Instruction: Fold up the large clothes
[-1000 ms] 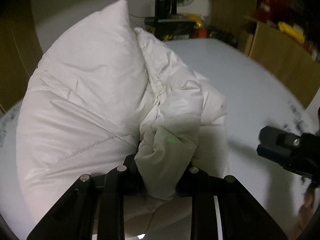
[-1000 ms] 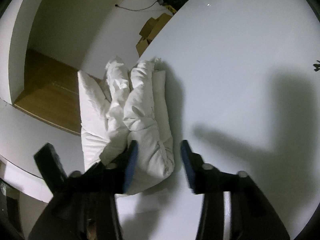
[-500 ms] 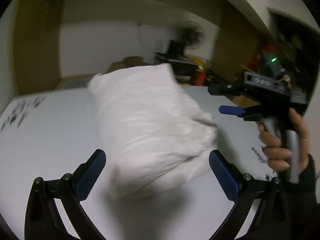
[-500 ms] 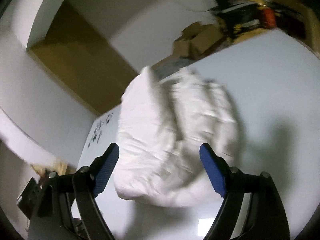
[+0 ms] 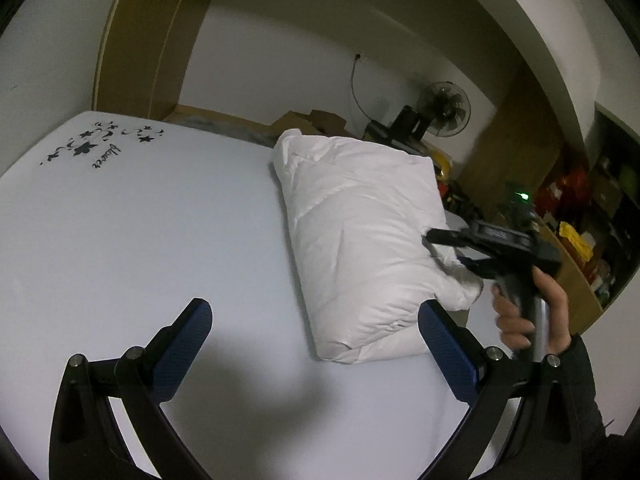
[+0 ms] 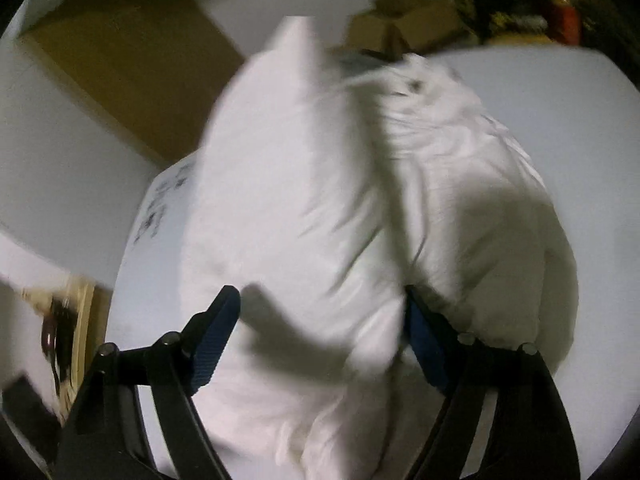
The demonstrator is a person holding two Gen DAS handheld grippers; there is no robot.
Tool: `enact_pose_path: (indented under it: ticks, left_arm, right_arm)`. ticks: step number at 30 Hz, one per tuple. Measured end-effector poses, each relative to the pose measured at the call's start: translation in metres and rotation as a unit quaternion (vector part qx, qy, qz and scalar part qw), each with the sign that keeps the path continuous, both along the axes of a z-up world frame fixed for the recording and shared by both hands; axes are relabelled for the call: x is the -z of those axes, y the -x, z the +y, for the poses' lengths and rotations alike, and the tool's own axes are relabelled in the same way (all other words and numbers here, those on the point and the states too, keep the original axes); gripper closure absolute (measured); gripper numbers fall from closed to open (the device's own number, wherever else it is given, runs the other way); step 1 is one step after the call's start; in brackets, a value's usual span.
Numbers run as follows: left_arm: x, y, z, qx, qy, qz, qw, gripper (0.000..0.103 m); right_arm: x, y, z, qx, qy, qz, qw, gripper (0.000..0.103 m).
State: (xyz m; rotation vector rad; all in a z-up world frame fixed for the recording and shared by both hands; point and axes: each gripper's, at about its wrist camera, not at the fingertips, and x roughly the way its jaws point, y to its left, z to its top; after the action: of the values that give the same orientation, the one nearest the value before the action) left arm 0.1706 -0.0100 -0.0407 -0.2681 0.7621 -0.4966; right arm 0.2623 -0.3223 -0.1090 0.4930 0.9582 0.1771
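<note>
A white padded jacket [image 5: 360,232], folded into a thick bundle, lies on the white table [image 5: 140,240]. My left gripper [image 5: 316,344] is open and empty, held back from the bundle's near end. My right gripper [image 5: 448,256] shows in the left wrist view at the bundle's right side, with its jaws apart around a fold of the cloth. In the blurred right wrist view the jacket [image 6: 360,220] fills the frame and the right gripper [image 6: 320,332] is open with padding between its fingers.
The table has black star and script markings [image 5: 96,148] at its far left corner. Behind it are cardboard boxes [image 5: 312,120], a fan [image 5: 444,108] and cluttered shelves [image 5: 580,220] at the right. A wooden door frame [image 5: 132,40] stands at the left.
My left gripper let go of the jacket, opened and pulled back. The bundle dropped flat onto the table. My right gripper opened wide and moved in onto the bundle's right side.
</note>
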Motion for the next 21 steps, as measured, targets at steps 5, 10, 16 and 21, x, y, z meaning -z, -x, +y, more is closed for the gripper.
enact_pose_path:
  ticks: [5, 10, 16, 21]
  left_arm:
    - [0.006, -0.008, 0.002, 0.003, 0.019, 0.034, 0.9993, 0.0]
    - [0.011, -0.001, 0.009, -0.003, 0.013, 0.037, 0.9992, 0.0]
    - [0.015, -0.012, 0.022, -0.03, 0.02, 0.054, 0.9979, 0.0]
    - [0.018, -0.021, 0.009, -0.027, 0.008, 0.063, 0.9976, 0.0]
  right_arm:
    - [0.022, -0.016, 0.001, 0.027, -0.005, 0.048, 0.998, 0.026]
    - [-0.01, -0.007, 0.002, 0.007, -0.005, 0.035, 0.999, 0.092]
    - [-0.064, 0.035, -0.012, 0.011, -0.023, -0.035, 0.999, 0.094]
    - [-0.009, 0.04, -0.044, 0.045, -0.062, -0.01, 0.997, 0.094]
